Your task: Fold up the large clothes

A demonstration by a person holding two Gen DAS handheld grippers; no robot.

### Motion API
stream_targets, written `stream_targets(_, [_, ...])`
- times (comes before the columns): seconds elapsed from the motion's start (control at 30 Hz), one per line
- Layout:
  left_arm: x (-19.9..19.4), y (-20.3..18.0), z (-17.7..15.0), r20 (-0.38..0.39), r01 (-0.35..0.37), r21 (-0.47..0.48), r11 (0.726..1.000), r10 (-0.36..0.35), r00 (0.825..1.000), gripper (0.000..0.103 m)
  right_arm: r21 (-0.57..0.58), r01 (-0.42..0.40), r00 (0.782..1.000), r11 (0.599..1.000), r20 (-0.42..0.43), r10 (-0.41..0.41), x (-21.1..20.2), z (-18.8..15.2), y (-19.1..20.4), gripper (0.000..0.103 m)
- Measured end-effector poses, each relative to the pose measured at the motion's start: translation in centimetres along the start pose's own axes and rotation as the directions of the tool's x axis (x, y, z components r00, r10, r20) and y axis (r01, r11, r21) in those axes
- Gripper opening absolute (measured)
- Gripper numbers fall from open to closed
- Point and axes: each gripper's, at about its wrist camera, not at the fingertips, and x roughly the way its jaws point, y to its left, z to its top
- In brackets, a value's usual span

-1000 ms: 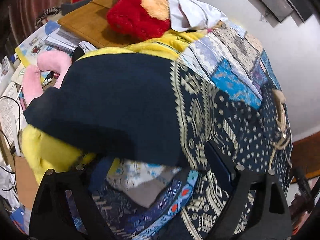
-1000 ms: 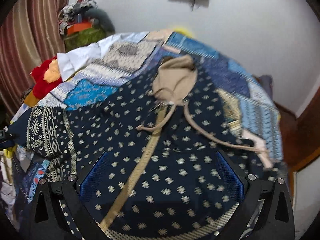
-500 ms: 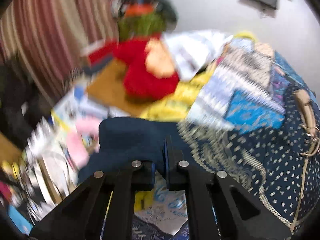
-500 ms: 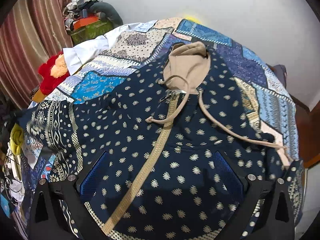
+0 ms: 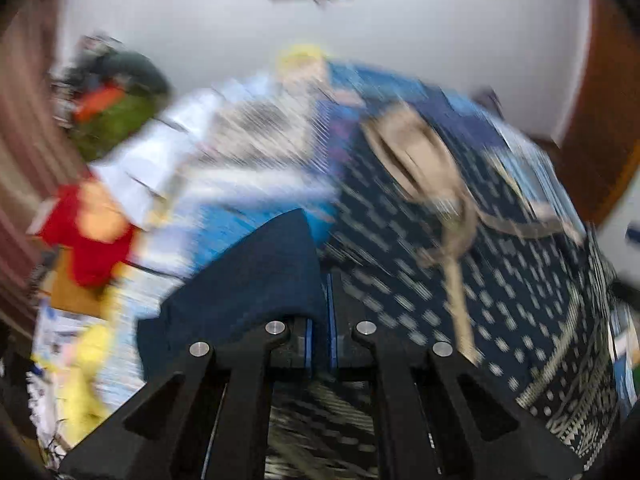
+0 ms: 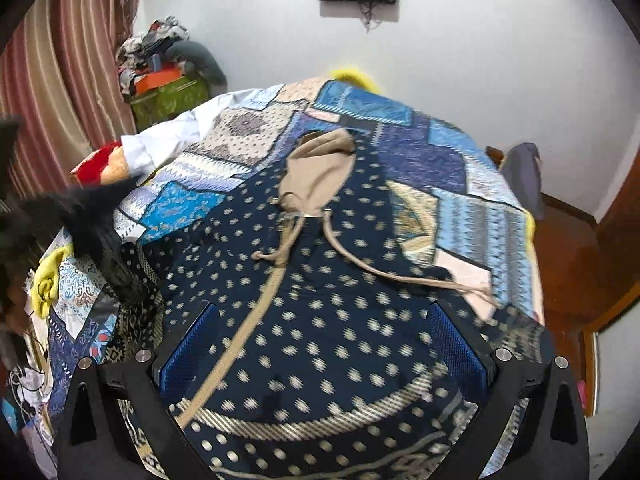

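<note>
Left fingers swung right, lifting sleeve | now clamped on it | right fingers spread, empty

Left wrist view: heavy motion blur across the whole frame; the patchwork bedspread smears into diagonal streaks, and only the gripper frame along the bottom edge is sharp. Right wrist view: mostly sharp, with a blurred dark shape at left. Lighting is even and soft indoors; the white wall is bright, without glare. Fisheye distortion bows both frames; corners vignette to black.
</note>
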Motion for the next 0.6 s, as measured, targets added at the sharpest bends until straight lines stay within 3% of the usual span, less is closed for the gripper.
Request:
stream_targets(0.1, [5.0, -3.1, -2.5, -0.178, 0.103, 0.000, 0.995, -0.101, 0.979, 0.006, 0.007, 0.022, 1.000, 1.000, -0.003, -0.022, -1.3, -0.8, -1.3, 0.103])
stream_targets(0.17, [7.5, -4.2, -4.6, -0.278, 0.127, 0.003, 0.992, -0.121, 0.953, 0.006, 0.007, 0.034, 0.999, 0.999, -0.006, -0.034, -1.8, -1.3, -2.0, 0.103])
stream_targets(0.2, [8.1, -4.5, -5.4, -0.290, 0.126, 0.004, 0.992, -0.120, 0.949, 0.006, 0.006, 0.042, 0.999, 0.999, -0.009, -0.042, -2.0, -1.6, -2.4, 0.103])
stream_targets(0.27, [7.2, -4.3, -6.2, -0.224, 0.106, 0.021, 0.994, -0.098, 0.970, 0.014, 0.005, 0.056, 0.998, 0.998, -0.014, -0.056, -2.3, -2.1, -3.0, 0.103])
stream_targets(0.33, [6.2, -3.4, -6.6, -0.239, 0.116, 0.024, 0.993, -0.107, 0.965, 0.042, -0.001, 0.061, 0.998, 0.998, -0.020, -0.061, -2.3, -2.4, -3.3, 0.103])
stream_targets(0.4, [4.7, -1.8, -7.0, -0.234, 0.165, -0.007, 0.986, -0.162, 0.959, 0.054, -0.013, 0.062, 0.998, 0.998, -0.020, -0.062, -2.2, -2.7, -3.2, 0.103])
stream_targets(0.6, [0.7, 6.2, -7.5, -0.118, 0.117, -0.185, 0.976, -0.140, 0.983, 0.074, -0.025, 0.021, 1.000, 0.999, -0.013, -0.022, -1.2, -2.9, -1.7, 0.103])
